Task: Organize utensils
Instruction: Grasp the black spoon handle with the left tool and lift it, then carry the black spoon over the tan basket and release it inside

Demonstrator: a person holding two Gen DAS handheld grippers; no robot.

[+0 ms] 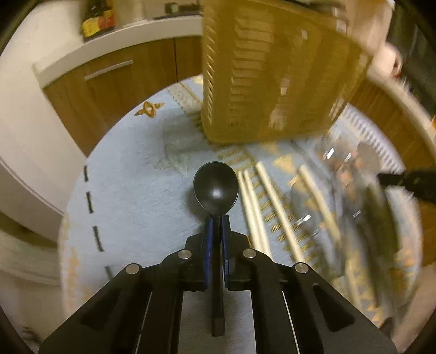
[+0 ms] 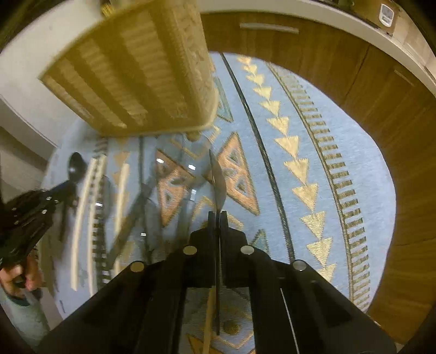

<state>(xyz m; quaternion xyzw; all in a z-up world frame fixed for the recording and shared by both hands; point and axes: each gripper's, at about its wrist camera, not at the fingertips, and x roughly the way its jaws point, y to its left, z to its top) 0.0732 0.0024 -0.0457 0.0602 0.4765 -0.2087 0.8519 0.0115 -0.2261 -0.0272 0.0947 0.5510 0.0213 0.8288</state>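
No text, label, brand or number can be read in either view; the yellow-and-red package (image 1: pixel 98 23) on the counter, far up-left of the left tongs, is too blurred.

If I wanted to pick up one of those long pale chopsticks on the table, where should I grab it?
Grab a chopstick near its middle, coming straight down from above. The chopsticks lie flat, thin and close together on the glass table, so the fingers should probably straddle one across its width, clear of the basket.
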